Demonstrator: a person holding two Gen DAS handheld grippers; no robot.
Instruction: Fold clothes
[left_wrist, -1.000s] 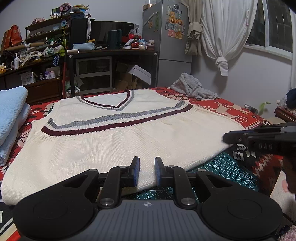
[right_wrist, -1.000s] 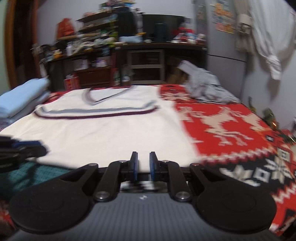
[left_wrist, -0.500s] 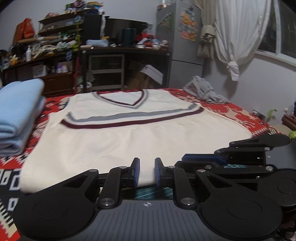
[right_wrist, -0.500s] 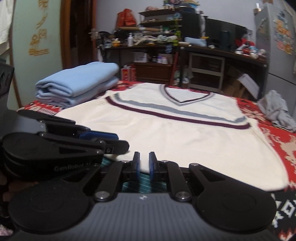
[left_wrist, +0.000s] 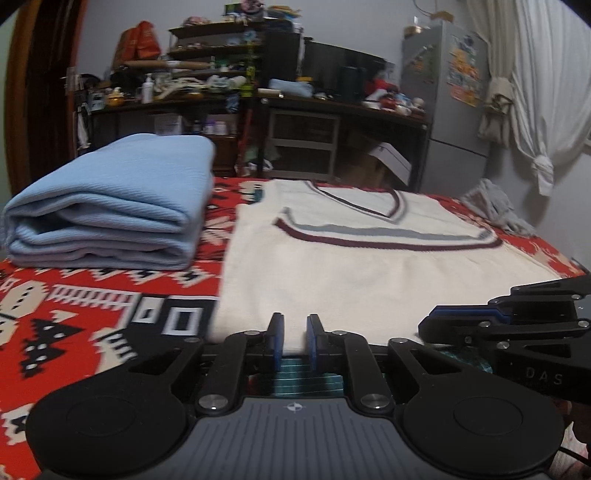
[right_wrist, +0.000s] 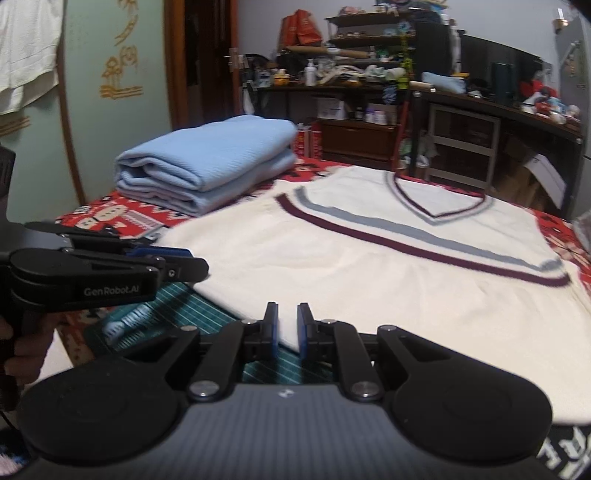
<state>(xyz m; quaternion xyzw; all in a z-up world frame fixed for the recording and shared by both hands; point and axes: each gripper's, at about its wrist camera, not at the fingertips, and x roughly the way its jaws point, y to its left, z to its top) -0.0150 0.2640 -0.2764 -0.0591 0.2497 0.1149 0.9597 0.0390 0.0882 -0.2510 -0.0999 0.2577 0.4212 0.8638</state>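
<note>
Your left gripper (left_wrist: 294, 341) and right gripper (right_wrist: 283, 326) hover with jaws slightly apart, empty, at the flat vest's (left_wrist: 369, 273) hem. Only your left view shows the fridge (left_wrist: 448, 110).

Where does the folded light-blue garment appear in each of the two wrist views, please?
Left wrist view: folded light-blue garment at the left, on the red patterned blanket, left of the cream vest.
Right wrist view: it sits upper left of centre, beyond the vest's far left corner.
Shared landmark: the vest's maroon V-neck.
</note>
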